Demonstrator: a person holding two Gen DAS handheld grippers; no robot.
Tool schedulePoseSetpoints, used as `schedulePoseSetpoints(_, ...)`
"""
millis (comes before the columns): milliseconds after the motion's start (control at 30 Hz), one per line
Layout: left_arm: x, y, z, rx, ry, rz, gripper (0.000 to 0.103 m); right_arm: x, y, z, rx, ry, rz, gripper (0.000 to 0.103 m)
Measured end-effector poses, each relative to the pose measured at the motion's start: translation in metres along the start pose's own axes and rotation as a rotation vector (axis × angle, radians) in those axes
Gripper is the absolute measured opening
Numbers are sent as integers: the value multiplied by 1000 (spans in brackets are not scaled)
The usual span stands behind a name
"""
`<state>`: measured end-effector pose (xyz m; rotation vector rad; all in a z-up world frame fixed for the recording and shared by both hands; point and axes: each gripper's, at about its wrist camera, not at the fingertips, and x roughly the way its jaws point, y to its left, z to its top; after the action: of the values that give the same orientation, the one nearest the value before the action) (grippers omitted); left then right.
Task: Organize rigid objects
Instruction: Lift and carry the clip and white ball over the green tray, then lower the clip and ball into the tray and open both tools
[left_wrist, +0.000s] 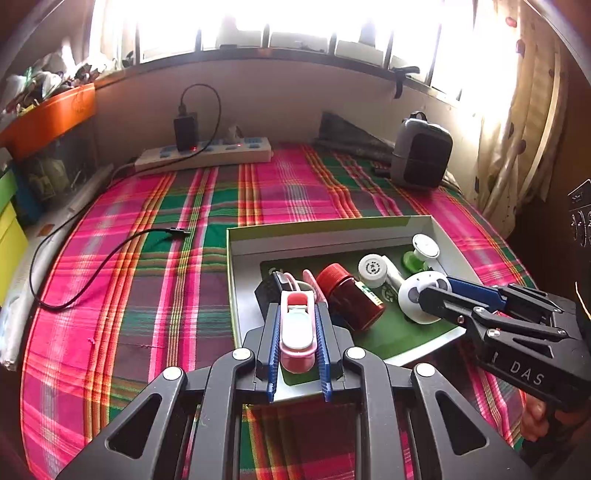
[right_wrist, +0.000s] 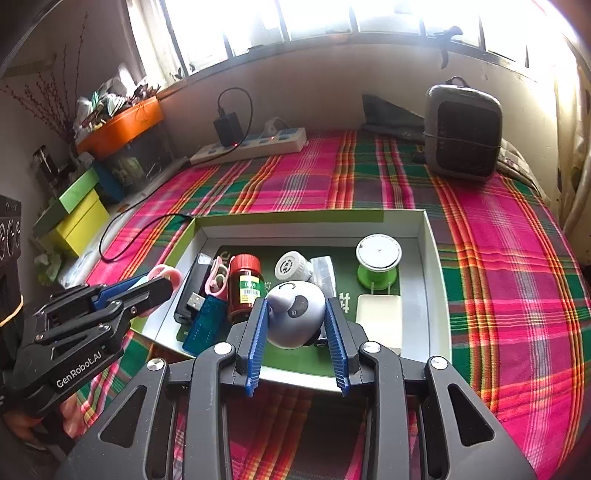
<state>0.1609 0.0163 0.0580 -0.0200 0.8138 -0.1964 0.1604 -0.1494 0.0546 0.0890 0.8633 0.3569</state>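
A shallow white box with a green floor (left_wrist: 236, 266) (right_wrist: 436, 258) sits on the plaid cloth and holds several small items. My left gripper (left_wrist: 297, 310) is shut on a pink and white clip-like object (left_wrist: 296, 328) over the box's near left corner; it also shows in the right wrist view (right_wrist: 162, 280). My right gripper (right_wrist: 295, 310) is shut on a white round panda-face toy (right_wrist: 295, 317) (left_wrist: 421, 295) over the box's near side. In the box lie a red-capped brown jar (right_wrist: 245, 284), a white round cap (right_wrist: 290, 266), a green spool (right_wrist: 377, 269) and a blue case (right_wrist: 205, 325).
A white power strip with a black charger (left_wrist: 207, 151) lies at the back. A black cable (left_wrist: 103, 266) trails across the cloth on the left. A grey speaker-like box (right_wrist: 461, 133) stands back right. Yellow and green boxes (right_wrist: 79, 218) stand left.
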Motion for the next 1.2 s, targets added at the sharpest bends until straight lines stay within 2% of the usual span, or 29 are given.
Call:
schedulePoseSetpoints(500, 17, 1, -4, 4, 25, 13, 17, 20, 2, -6, -37, 57, -2, 32)
schedulePoseSetpoints(1067, 22, 0, -7, -2, 45, 18, 18, 28, 4, -10, -52, 76, -5, 33)
schedulePoseSetpoints(1200, 24, -2, -9, 5, 53, 21, 23, 28, 5, -10, -52, 76, -5, 33)
